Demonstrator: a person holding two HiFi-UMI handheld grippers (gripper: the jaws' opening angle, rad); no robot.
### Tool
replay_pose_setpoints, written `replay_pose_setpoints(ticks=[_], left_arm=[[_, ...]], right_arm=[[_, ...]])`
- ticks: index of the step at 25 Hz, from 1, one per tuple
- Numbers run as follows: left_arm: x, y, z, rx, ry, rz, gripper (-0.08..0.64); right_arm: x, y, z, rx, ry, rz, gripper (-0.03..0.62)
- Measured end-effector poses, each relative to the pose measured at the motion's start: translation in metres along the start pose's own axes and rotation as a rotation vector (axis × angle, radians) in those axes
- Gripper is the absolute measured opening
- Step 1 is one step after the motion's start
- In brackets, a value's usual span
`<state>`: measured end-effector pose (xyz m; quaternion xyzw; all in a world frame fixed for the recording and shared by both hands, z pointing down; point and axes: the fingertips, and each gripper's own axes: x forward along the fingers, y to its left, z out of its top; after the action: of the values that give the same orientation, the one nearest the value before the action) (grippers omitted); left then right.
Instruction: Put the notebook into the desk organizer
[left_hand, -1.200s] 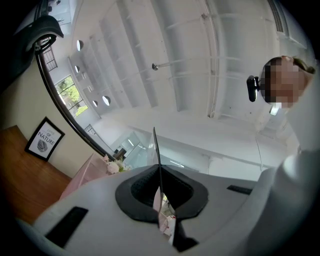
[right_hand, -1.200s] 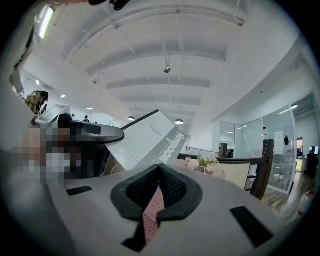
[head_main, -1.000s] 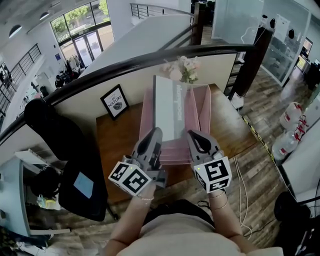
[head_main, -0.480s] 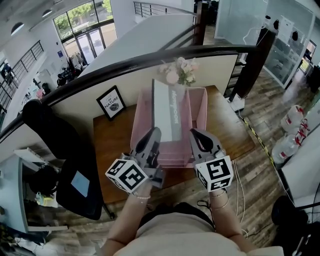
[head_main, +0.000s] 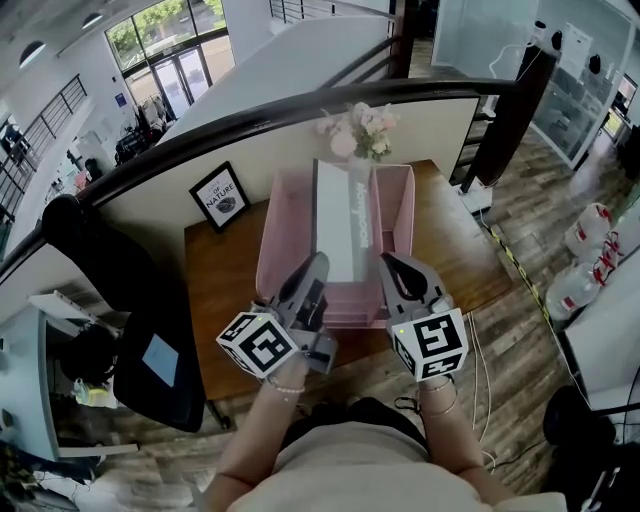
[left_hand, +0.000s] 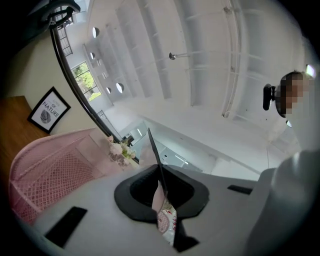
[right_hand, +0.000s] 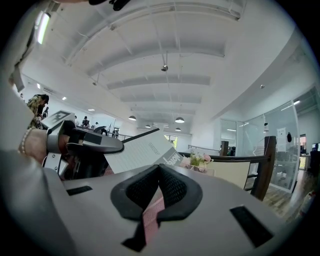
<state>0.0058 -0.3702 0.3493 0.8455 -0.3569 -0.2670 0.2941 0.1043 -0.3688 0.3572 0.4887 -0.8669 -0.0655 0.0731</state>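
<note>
A grey-and-white notebook (head_main: 340, 225) stands upright over the pink mesh desk organizer (head_main: 403, 205) on the wooden desk. My left gripper (head_main: 312, 268) is shut on the notebook's lower left edge. In the left gripper view the notebook (left_hand: 154, 150) shows edge-on as a thin dark line rising from the gripper (left_hand: 161, 176), with the organizer (left_hand: 45, 170) at the left. My right gripper (head_main: 392, 265) sits just right of the notebook, over the organizer. Its jaws are shut (right_hand: 159, 167), with only pink showing below them. From there the notebook (right_hand: 142, 152) slants up at the left.
A vase of pale flowers (head_main: 358, 128) stands behind the organizer against the partition. A framed picture (head_main: 222, 197) leans at the desk's back left. A black chair (head_main: 150, 330) stands left of the desk (head_main: 220, 290). Wooden floor and white jugs (head_main: 580, 270) lie to the right.
Both grippers and the notebook have stayed close together over the organizer. The notebook has sunk slightly towards it. No grip has changed.
</note>
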Motion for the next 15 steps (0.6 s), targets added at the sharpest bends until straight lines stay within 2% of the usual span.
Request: replay_pose_setpoints(ticks=[9, 15], left_arm=[[0.005, 0.021, -0.006, -0.023, 0.007, 0.065, 0.041], [0.007, 0.03, -0.007, -0.012, 0.028, 0.115, 0.059]], right_arm=[[-0.004, -0.002, 0.001, 0.011, -0.013, 0.005, 0.0], [-0.004, 0.0, -0.002, 0.012, -0.01, 0.016, 0.002]])
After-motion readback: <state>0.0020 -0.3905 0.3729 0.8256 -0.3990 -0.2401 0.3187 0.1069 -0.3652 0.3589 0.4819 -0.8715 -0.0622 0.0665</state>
